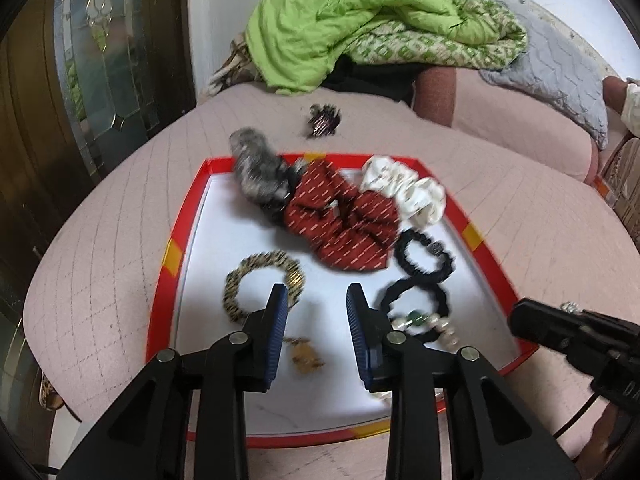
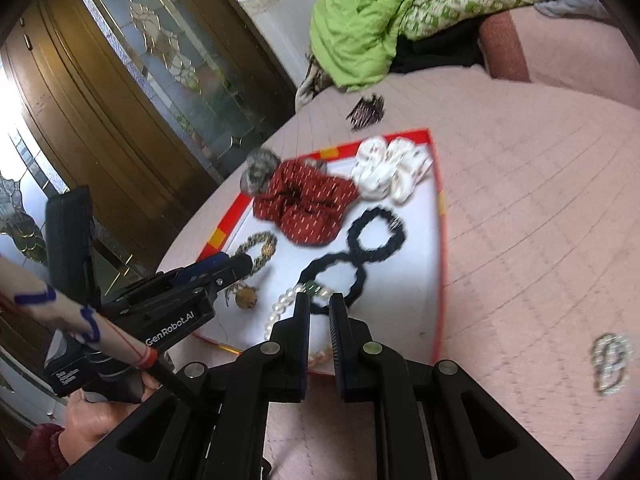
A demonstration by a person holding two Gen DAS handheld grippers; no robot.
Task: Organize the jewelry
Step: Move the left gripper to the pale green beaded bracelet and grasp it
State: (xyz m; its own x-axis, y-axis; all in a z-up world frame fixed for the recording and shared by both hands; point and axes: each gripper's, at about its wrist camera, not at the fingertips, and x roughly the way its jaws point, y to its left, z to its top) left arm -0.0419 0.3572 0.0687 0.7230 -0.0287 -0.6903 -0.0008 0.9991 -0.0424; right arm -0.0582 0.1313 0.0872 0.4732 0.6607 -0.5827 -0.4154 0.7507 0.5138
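While the left gripper [image 1: 316, 300] hangs at the lower centre of its own view with its blue-padded fingers [image 1: 276, 320] spread wide and nothing between them, the red-rimmed tray [image 1: 176, 240] fills the middle of the frame on a pink quilted bedspread [image 1: 100, 240]. On the tray's white floor, a gold-and-black braided bracelet [image 1: 236, 280] lies at lower left, just beside the left finger. A red patterned scrunchie [image 1: 344, 220] sits in the centre, with a grey furry hair tie [image 1: 256, 176] overhanging the far rim and a white scrunchie [image 1: 404, 188] at upper right. Two black hair ties [image 1: 420, 256] lie at the right, near a pearl strand [image 2: 280, 308].

In the right wrist view, the right gripper [image 2: 319, 312] sits at lower centre with its fingers drawn nearly together over the pearl strand; whether they pinch it cannot be told. A dark hair claw [image 2: 366, 112] lies off the tray near the top, and a silvery chain piece [image 2: 610, 362] rests on the bedspread at the right edge. A green quilt [image 1: 340, 20] is heaped at the top.
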